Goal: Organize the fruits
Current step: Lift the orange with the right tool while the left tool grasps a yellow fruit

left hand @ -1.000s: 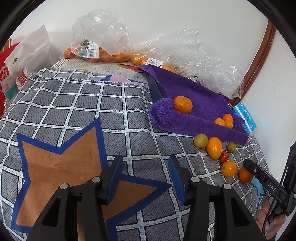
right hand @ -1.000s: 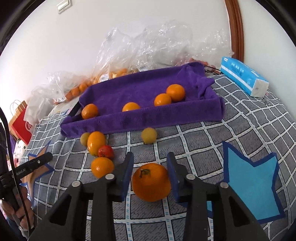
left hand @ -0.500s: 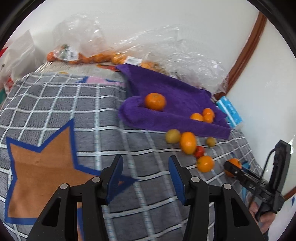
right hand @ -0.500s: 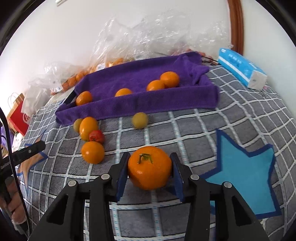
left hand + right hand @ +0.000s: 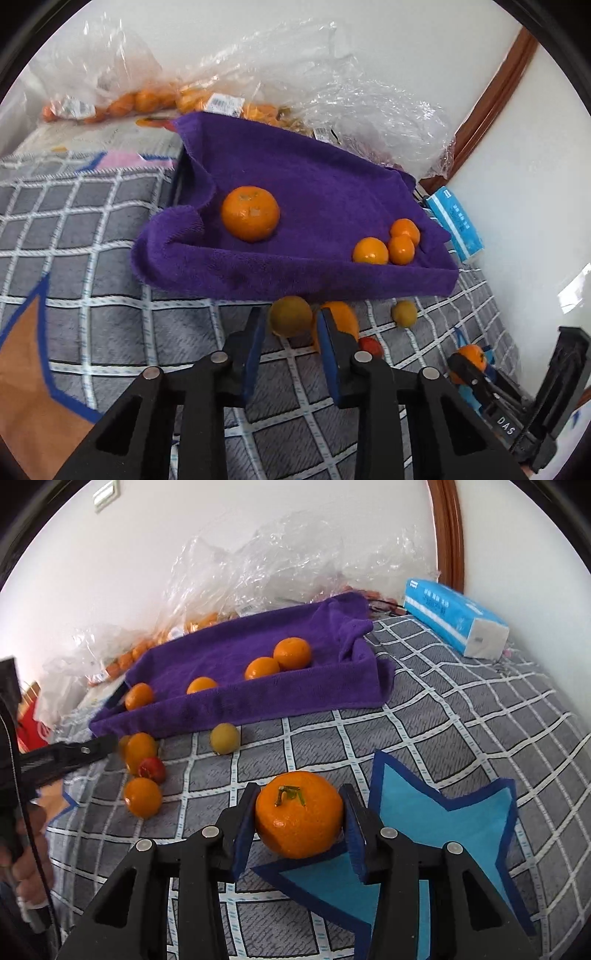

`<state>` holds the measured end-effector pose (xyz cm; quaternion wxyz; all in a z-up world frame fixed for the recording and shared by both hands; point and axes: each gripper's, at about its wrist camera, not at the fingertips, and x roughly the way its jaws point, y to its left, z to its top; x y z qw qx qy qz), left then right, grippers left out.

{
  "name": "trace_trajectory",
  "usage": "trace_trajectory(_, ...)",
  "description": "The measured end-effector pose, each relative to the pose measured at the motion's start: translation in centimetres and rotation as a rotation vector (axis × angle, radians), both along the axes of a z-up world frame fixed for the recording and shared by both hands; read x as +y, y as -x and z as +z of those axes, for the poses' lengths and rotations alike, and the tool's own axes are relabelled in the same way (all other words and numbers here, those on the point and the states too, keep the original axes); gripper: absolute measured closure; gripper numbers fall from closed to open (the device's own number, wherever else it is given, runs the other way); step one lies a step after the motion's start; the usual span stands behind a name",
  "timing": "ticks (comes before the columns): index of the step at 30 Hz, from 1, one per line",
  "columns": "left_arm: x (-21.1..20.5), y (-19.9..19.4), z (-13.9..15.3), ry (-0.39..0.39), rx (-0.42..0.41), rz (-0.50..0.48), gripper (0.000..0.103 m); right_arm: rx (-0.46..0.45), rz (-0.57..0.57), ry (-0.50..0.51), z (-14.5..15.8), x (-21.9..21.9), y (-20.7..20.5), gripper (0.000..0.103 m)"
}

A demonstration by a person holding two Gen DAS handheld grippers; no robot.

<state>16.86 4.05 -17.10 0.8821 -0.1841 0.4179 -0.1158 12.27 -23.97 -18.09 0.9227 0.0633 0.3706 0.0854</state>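
Orange mandarin [image 5: 299, 814] clamped in right gripper [image 5: 299, 825] (left gripper [image 5: 290, 334] pinches yellow-green fruit [image 5: 290, 316]).

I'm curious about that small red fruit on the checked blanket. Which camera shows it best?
The right wrist view: the red fruit lies in plain sight, touching an oblong orange fruit. In the left wrist view it peeks from behind the left gripper, partly hidden.

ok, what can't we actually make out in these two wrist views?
- Left wrist: whether the fingers press the yellow-green fruit; contact is unclear.
- Left wrist: the oval orange fruit, half hidden by the right finger.
- Both views: fruit in the plastic bags, blurred by film.
- Right wrist: left gripper, fingertips blurred.
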Motion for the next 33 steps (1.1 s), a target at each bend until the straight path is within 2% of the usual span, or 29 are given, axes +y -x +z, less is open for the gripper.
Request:
trace_trajectory(8,0.6,-1.0,-0.9,0.061,0.015,0.014,0.078,0.014,0.027,-0.061,-0.3,-0.4,-0.3,0.06)
trace_trajectory(11,1.0,-0.8,-0.6,0.058,0.02,0.019,0.078,0.017,0.025,-0.072,-0.3,-0.5,-0.4,0.06)
trace_trajectory(13,1.5,-0.3,-0.3,0.011,0.034,0.043,0.078,0.016,0.021,-0.074,-0.3,-0.6,-0.4,0.06)
trace_trajectory(14,1.8,0.2,0.0,-0.037,0.046,0.057,0.078,0.015,0.019,-0.075,-0.3,-0.6,-0.3,0.06)
trace_trajectory(17,2.3,1.2,0.4,-0.096,0.045,0.065,0.078,0.013,0.015,-0.076,-0.2,-0.6,-0.2,0.06)
trace_trajectory(19,2.0,1.4,0.2,-0.132,0.04,0.047,0.07,0.016,0.013,-0.075,-0.3,-0.6,-0.2,0.06)
trace_trajectory(20,1.5,1.3,-0.1,-0.174,0.035,0.041,0.063,0.017,0.014,-0.075,-0.3,-0.6,-0.2,0.06)
trace_trajectory(21,1.3,1.3,-0.4,-0.19,0.023,0.035,0.063,0.019,0.015,-0.073,-0.3,-0.5,-0.3,0.06)
trace_trajectory(22,0.9,1.3,-0.5,-0.197,0.006,0.031,0.065,0.021,0.016,-0.071,-0.3,-0.5,-0.3,0.06)
trace_trajectory(24,0.2,1.6,-0.6,-0.204,-0.033,0.018,0.077,0.022,0.015,-0.065,-0.3,-0.4,-0.3,0.06)
trace_trajectory(26,-0.3,1.6,-0.6,-0.23,-0.045,0.023,0.077,0.022,0.011,-0.063,-0.3,-0.4,-0.4,0.06)
trace_trajectory(28,-0.2,1.6,-0.6,-0.215,-0.046,0.021,0.077,0.025,0.007,-0.062,-0.4,-0.5,-0.4,0.06)
trace_trajectory(33,1.6,2.2,-0.5,-0.083,-0.08,0.051,0.077,0.013,0.014,-0.042,-0.2,-0.3,-0.2,0.06)
